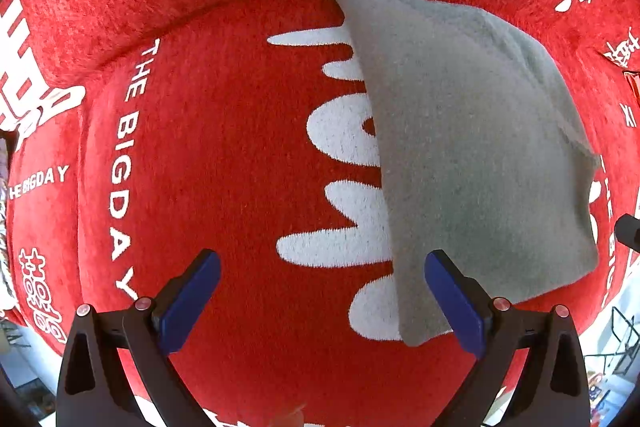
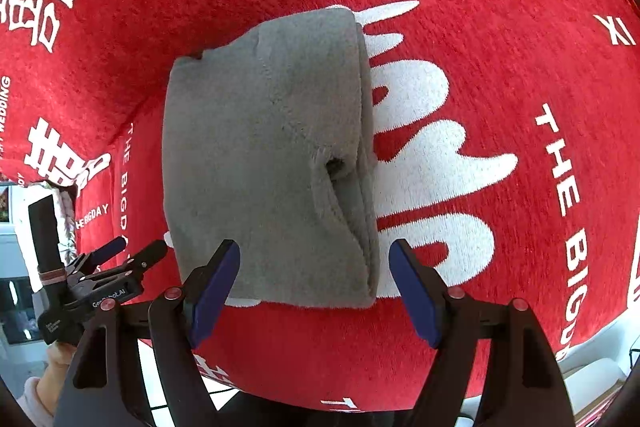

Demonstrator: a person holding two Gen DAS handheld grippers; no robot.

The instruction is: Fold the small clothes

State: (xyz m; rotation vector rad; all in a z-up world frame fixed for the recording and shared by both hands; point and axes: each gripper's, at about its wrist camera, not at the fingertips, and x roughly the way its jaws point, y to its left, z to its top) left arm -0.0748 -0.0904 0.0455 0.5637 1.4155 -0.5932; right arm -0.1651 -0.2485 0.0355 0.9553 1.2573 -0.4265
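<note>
A folded grey fleece garment [image 1: 472, 155] lies flat on the red cover [image 1: 224, 147], right of centre in the left wrist view. My left gripper [image 1: 322, 259] points down over the red cover just left of the garment, open and holding nothing; its right finger [image 1: 452, 291] stands in front of the garment's near left corner. In the right wrist view the same garment [image 2: 272, 155] fills the middle, with a small pucker near its right fold. My right gripper [image 2: 316, 247] hovers over its near edge, open, pads clear of the fabric. The left gripper [image 2: 116, 259] shows at lower left.
The red cover [image 2: 500, 27] carries large white lettering and drapes over the near edge [image 2: 360, 379]. A person's hand [image 2: 56, 359] holds the left gripper's handle. Beyond the edge, a white floor and a dark wire rack [image 1: 616, 339] show.
</note>
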